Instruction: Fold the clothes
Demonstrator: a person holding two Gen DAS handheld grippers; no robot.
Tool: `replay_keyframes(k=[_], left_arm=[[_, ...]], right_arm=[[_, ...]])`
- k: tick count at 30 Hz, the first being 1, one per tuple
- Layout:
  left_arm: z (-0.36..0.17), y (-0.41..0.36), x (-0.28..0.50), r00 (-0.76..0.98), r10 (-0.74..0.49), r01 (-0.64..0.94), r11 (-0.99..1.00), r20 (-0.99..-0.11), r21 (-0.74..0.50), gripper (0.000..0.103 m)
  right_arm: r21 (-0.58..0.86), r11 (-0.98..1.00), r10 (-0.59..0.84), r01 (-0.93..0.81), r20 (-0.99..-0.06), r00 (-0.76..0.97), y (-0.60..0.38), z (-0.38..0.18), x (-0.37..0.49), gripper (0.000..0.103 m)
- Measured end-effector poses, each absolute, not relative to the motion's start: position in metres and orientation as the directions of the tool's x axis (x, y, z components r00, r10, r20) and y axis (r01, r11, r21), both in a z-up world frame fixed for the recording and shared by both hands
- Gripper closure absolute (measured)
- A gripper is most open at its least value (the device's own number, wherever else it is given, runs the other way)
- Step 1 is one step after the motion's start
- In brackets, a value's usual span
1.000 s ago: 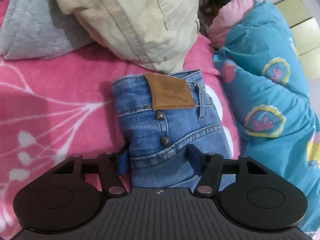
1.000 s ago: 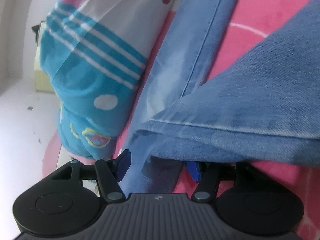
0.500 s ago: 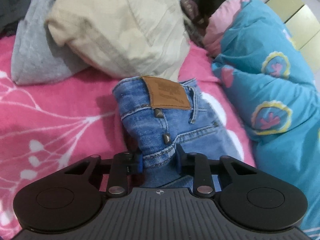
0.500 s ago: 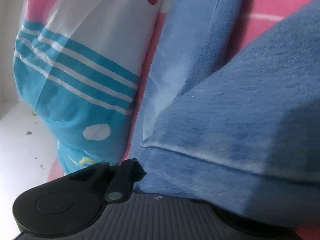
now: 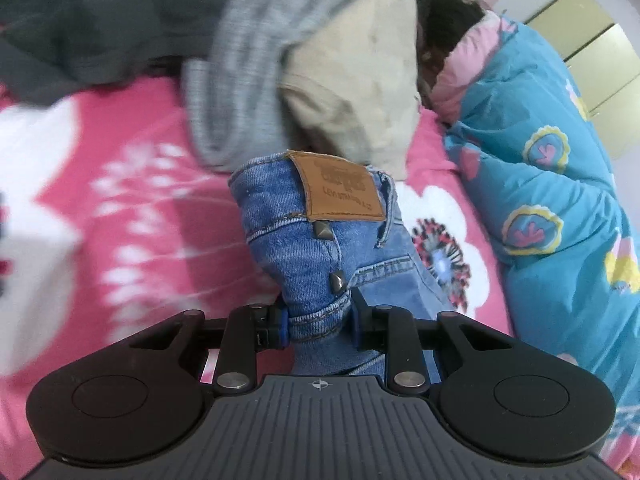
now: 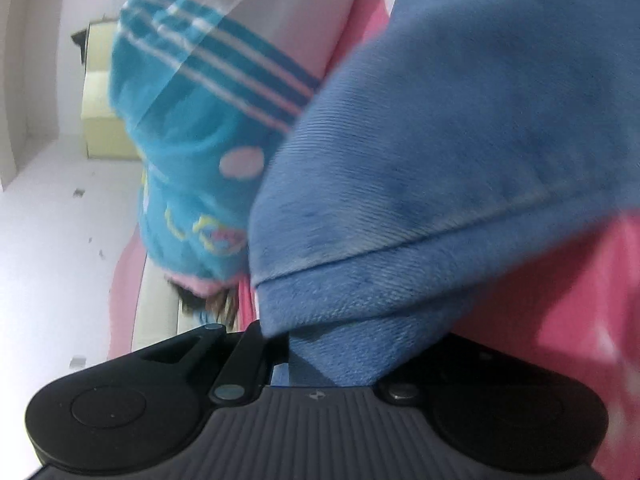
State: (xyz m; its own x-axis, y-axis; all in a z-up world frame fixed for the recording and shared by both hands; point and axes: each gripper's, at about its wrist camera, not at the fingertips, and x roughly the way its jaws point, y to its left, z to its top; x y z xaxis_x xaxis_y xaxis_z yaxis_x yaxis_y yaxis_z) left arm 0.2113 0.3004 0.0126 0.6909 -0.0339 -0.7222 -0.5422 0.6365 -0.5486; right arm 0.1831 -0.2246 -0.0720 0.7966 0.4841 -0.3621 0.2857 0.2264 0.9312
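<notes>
Pink floral bedsheet [image 5: 120, 208] carries the jeans [image 5: 304, 248], which both grippers, spread a second ago, now pinch: left gripper [image 5: 318, 322] jaws at the waistband, right gripper [image 6: 320, 364] jaws at the hem, so the fold lift can begin.

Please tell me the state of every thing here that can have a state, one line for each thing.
Blue denim jeans: bunched, gripped at both ends.
Left gripper: shut on the jeans near the brown leather patch.
Right gripper: shut on the jeans' hem.
Beige garment: unfolded, heaped on the pink floral bedsheet.
Grey garment: unfolded, beside the beige one.
Turquoise patterned quilt: rumpled.
</notes>
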Motion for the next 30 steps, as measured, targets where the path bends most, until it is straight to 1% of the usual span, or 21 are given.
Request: replay_keyframes(k=[3,7,10,13,14,15,17,22,25,26,28,30], left_arm=[[0.012,0.307,0.194,0.674,-0.039,-0.546,0.647,-0.738,-0.533,0.078],[-0.001,0.309,0.191,0.645,-0.033,-0.563,0.654,-0.763,-0.505,0.076],[-0.014,0.317,0.189,0.638,-0.065,-0.577,0.619,-0.767,-0.533,0.071],[-0.015,0.330,0.179,0.660,-0.099,-0.577,0.568,-0.744,-0.587,0.065],[-0.014,0.334,0.175,0.669,-0.106,-0.577,0.550,-0.736,-0.604,0.061],[-0.010,0.339,0.169,0.683,-0.098,-0.577,0.534,-0.723,-0.618,0.055],[0.000,0.349,0.154,0.717,-0.076,-0.572,0.503,-0.693,-0.648,0.048],[0.036,0.359,0.111,0.803,-0.013,-0.515,0.488,-0.595,-0.705,0.046],[0.060,0.334,0.093,0.853,-0.037,-0.419,0.546,-0.521,-0.725,0.046],[0.069,0.319,0.092,0.869,-0.079,-0.367,0.560,-0.489,-0.742,0.046],[0.085,0.285,0.090,0.891,-0.179,-0.250,0.576,-0.418,-0.778,0.046],[0.104,0.242,0.090,0.891,-0.330,-0.078,0.564,-0.311,-0.822,0.046]], right_arm=[[0.927,0.234,0.508,0.291,-0.372,0.776,-0.223,-0.072,0.165,0.096],[0.913,0.249,0.504,0.323,-0.407,0.762,-0.219,-0.085,0.164,0.096],[0.903,0.268,0.515,0.336,-0.429,0.742,-0.217,-0.091,0.173,0.092],[0.898,0.299,0.542,0.323,-0.438,0.717,-0.222,-0.085,0.176,0.082],[0.895,0.315,0.548,0.315,-0.443,0.710,-0.224,-0.082,0.175,0.076],[0.890,0.339,0.548,0.306,-0.451,0.705,-0.226,-0.077,0.174,0.068],[0.874,0.398,0.543,0.278,-0.468,0.697,-0.234,-0.066,0.166,0.059],[0.807,0.564,0.555,0.177,-0.529,0.642,-0.255,-0.032,0.141,0.058],[0.706,0.706,0.525,0.052,-0.572,0.630,-0.263,0.005,0.126,0.058],[0.661,0.750,0.506,0.003,-0.578,0.640,-0.261,0.022,0.125,0.058],[0.558,0.823,0.466,-0.104,-0.559,0.686,-0.257,0.058,0.112,0.058],[0.444,0.870,0.439,-0.213,-0.504,0.744,-0.253,0.097,0.102,0.058]])
